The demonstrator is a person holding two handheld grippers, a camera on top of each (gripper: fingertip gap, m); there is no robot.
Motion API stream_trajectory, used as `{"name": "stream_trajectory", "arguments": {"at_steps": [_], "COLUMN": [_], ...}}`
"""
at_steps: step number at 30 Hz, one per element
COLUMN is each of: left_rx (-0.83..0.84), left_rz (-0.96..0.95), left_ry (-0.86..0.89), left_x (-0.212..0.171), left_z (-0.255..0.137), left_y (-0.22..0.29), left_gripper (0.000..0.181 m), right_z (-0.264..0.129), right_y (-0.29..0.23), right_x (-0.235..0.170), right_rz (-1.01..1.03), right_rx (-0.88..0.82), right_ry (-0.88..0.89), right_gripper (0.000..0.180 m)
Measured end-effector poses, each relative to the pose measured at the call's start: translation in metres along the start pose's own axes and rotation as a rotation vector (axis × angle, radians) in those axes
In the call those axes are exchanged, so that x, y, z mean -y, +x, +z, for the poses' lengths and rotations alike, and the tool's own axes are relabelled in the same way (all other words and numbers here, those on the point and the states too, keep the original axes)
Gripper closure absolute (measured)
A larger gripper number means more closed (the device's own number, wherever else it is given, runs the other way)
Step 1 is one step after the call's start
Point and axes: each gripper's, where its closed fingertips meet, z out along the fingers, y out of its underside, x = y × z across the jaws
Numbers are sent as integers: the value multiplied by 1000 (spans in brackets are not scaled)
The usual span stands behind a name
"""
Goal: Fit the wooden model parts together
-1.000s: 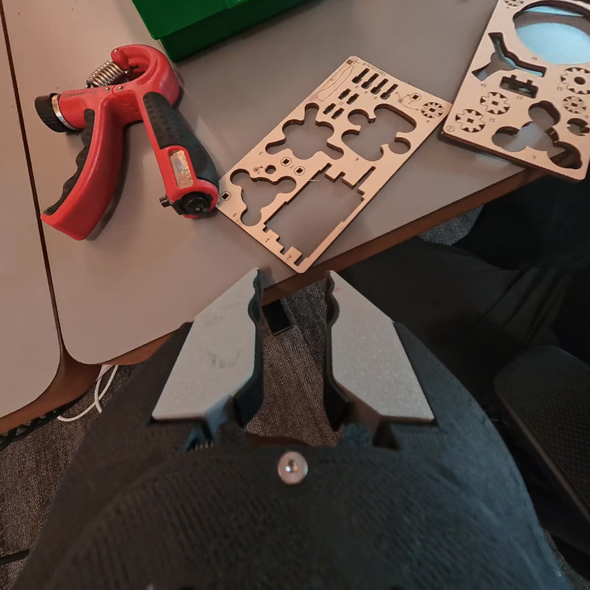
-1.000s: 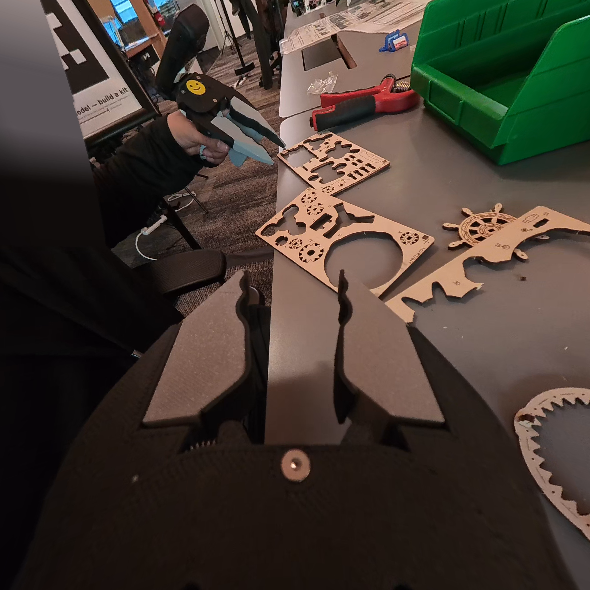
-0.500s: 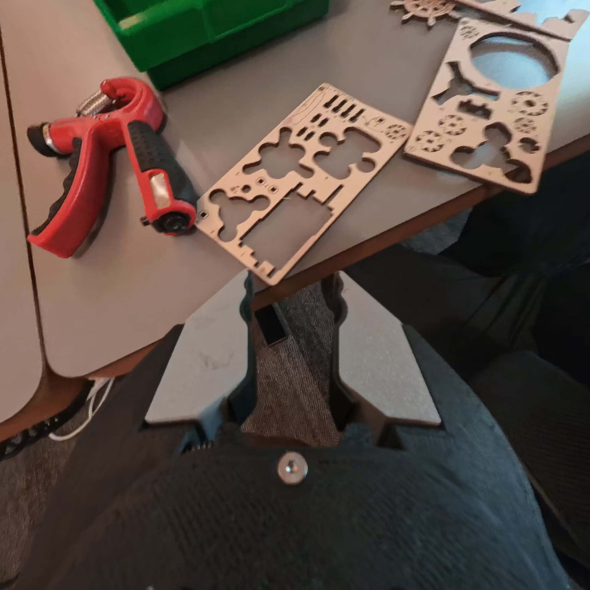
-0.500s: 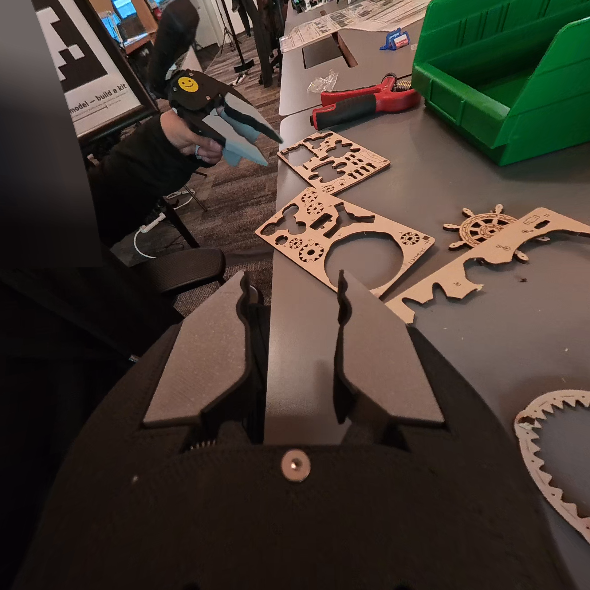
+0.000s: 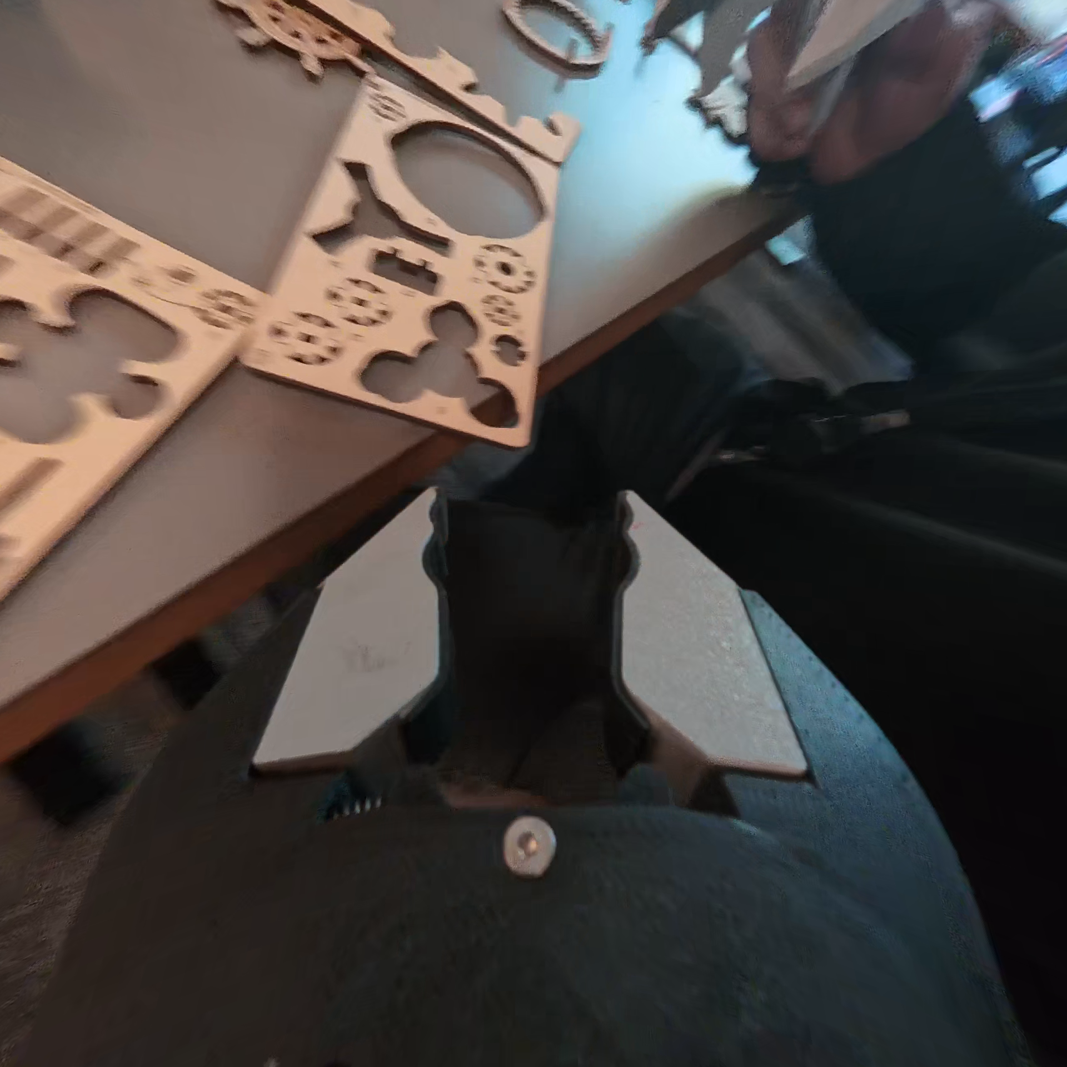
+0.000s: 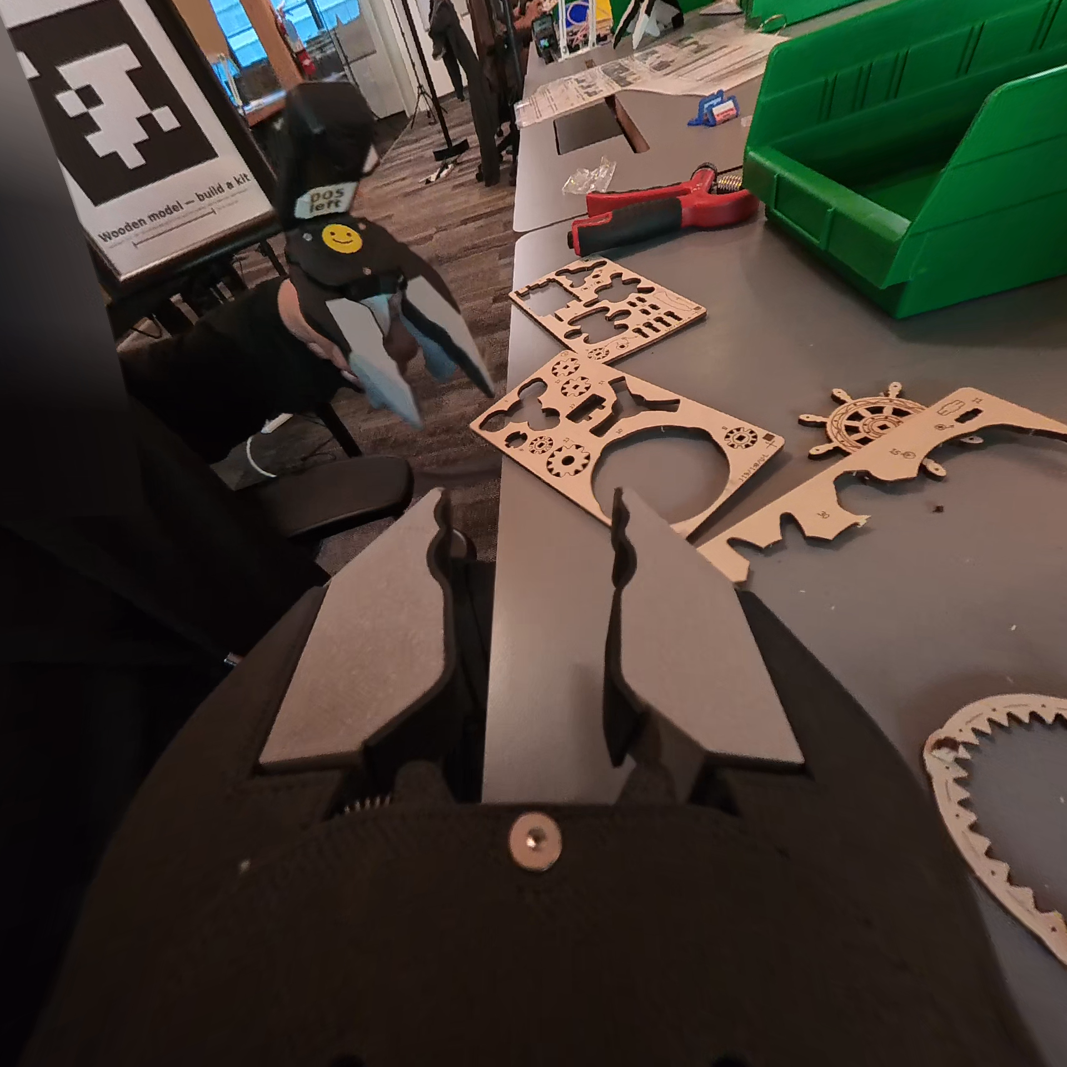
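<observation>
Wooden cut-out sheets lie flat on the grey table, none of them held. Nearest the table's edge is the sheet with a large round hole, one corner jutting past the edge; just beyond it lies a smaller punched sheet. A ship's-wheel piece sits partly under a long jagged strip, and a toothed ring lies near the right gripper. That gripper hovers over the table edge with its jaws spread and nothing between them. The left gripper hangs off the table beside the round-hole sheet, jaws apart and empty; its own view is smeared, so its tilt is probably steep. Farther back are a red hand grip trainer and green bins
</observation>
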Motion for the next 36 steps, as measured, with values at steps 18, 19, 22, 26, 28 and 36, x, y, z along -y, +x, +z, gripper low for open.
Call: {"name": "stream_trajectory", "arguments": {"at_steps": [18,19,22,26,28,36], "left_rx": [-107,-108,-89,-79,-63,-32], "left_rz": [-309,-313,-303,-290,-276,-244], "left_ry": [79,89,99,96,93,106], "left_x": [14,16,18,18,18,25], "left_z": [28,27,24,20,17,7], "left_y": [-3,-4,-9,-13,-16,-25], "left_gripper": [159,163,169,171,173,175], "right_z": [-20,-20,-19,-18,-18,-25], "right_y": [-7,-6,-4,-1,1,7], "right_x": [3,2,0,-3,-4,-6], "right_rz": [-47,-46,-45,-32,-28,-45], "right_rx": [-26,-25,-28,-24,-26,-65], "right_ry": [7,5,-2,-5,-7,-25], "right_gripper": [128,128,128,128,128,128]}}
